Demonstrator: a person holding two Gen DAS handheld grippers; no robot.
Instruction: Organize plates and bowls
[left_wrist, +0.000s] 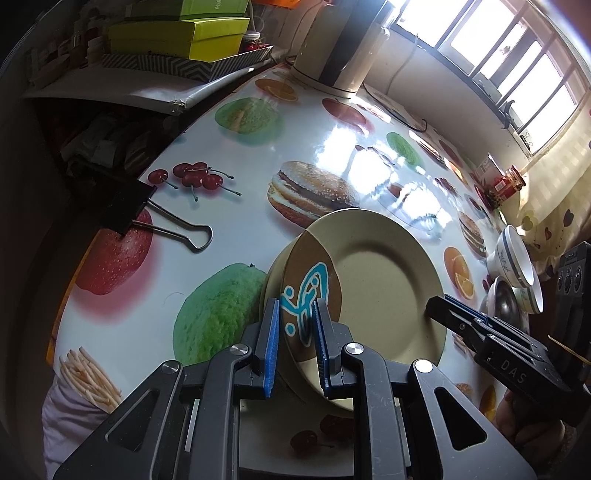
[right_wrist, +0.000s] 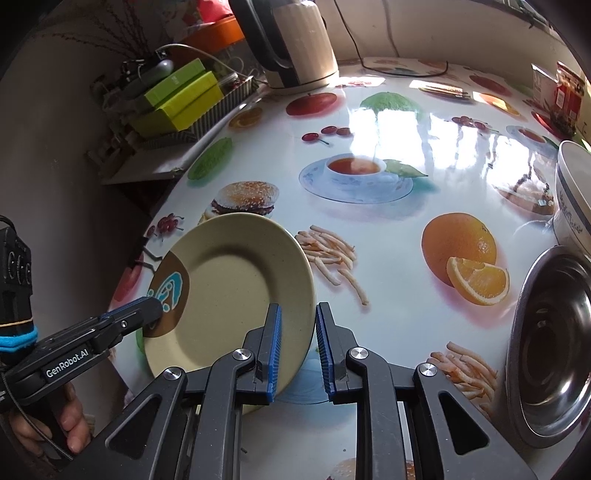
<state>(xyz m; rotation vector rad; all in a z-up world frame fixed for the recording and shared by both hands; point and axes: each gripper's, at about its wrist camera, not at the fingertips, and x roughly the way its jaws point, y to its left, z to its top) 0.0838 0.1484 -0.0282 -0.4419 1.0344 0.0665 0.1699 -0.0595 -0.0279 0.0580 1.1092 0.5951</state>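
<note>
- The steel bowl (right_wrist: 550, 347) is cut off by the right wrist view's right edge.
- The white bowl (right_wrist: 574, 192) is likewise cropped there.
- A lower plate (left_wrist: 271, 280) shows only as a sliver under the beige plate (left_wrist: 373, 288).
- Jars (left_wrist: 506, 182) on the far counter (left_wrist: 229, 221) are too small to read.

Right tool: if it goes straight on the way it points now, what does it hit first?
Probably the beige plate: its rim already sits between the right tool's fingers. Past that rim the line runs over the printed tablecloth, no object visible; depth unclear.
</note>
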